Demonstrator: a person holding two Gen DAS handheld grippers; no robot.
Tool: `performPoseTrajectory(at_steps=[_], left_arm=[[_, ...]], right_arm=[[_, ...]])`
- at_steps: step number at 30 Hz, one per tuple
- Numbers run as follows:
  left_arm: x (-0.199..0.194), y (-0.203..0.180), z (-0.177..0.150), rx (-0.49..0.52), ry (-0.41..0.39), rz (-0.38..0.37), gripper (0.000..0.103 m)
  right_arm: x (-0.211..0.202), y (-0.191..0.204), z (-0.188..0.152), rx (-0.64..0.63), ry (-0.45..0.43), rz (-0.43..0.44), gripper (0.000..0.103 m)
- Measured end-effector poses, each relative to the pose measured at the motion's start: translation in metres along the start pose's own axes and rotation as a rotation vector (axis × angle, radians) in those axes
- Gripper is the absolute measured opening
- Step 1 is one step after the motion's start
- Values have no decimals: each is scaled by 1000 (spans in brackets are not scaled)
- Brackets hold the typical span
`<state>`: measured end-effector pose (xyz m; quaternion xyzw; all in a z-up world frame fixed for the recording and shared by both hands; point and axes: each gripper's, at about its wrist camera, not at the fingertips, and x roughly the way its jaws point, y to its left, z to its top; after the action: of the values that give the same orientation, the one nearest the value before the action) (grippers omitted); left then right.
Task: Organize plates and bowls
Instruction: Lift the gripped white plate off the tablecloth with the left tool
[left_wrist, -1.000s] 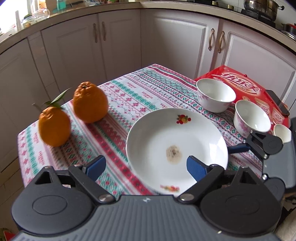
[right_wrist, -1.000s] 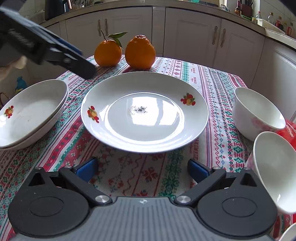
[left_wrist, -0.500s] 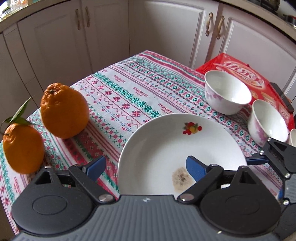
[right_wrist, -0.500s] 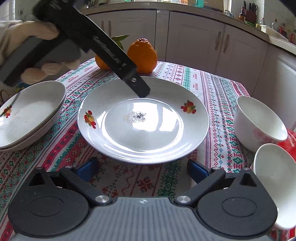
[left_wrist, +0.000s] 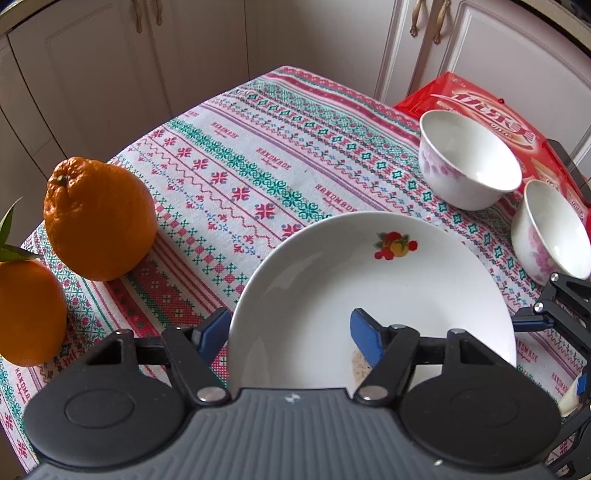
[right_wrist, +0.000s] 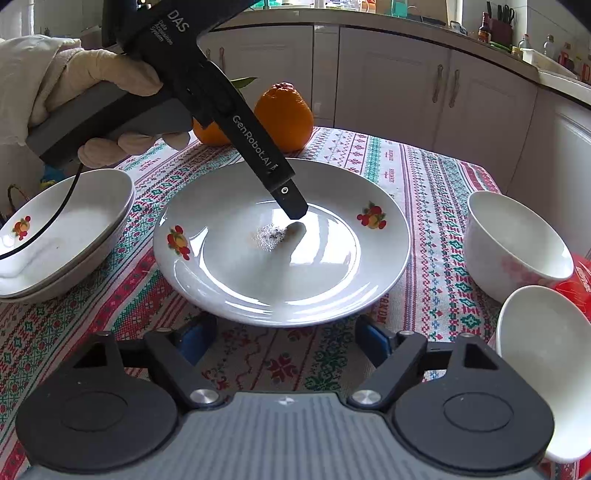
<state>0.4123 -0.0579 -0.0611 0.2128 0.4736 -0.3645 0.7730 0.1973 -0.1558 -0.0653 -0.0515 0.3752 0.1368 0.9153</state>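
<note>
A white plate (left_wrist: 369, 288) with fruit decals lies mid-table; it also shows in the right wrist view (right_wrist: 280, 258). My left gripper (left_wrist: 290, 334) is open and straddles the plate's rim, one finger outside, one over the plate. In the right wrist view its finger (right_wrist: 291, 203) reaches down into the plate's middle. Two stacked deep plates (right_wrist: 66, 236) stand at the left. Two small bowls (left_wrist: 469, 162) (left_wrist: 554, 229) stand at the right. My right gripper (right_wrist: 282, 343) is open and empty, just short of the plate's near rim.
Two oranges (left_wrist: 99, 218) (left_wrist: 29, 310) sit at the table's far side. A red packet (left_wrist: 491, 107) lies under the bowls' corner. White cabinets surround the table. The patterned tablecloth (left_wrist: 240, 166) covers the table.
My left gripper has moved down and forward onto the plate, its fingers now over the rim. The right gripper has edged closer to the plate.
</note>
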Motion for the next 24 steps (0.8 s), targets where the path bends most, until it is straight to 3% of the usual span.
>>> performPoseTrajectory(at_steps=[24], left_arm=[[-3,-2,1,6,39,-22,64]], right_arm=[[1,4,4,-23,2,3,81]])
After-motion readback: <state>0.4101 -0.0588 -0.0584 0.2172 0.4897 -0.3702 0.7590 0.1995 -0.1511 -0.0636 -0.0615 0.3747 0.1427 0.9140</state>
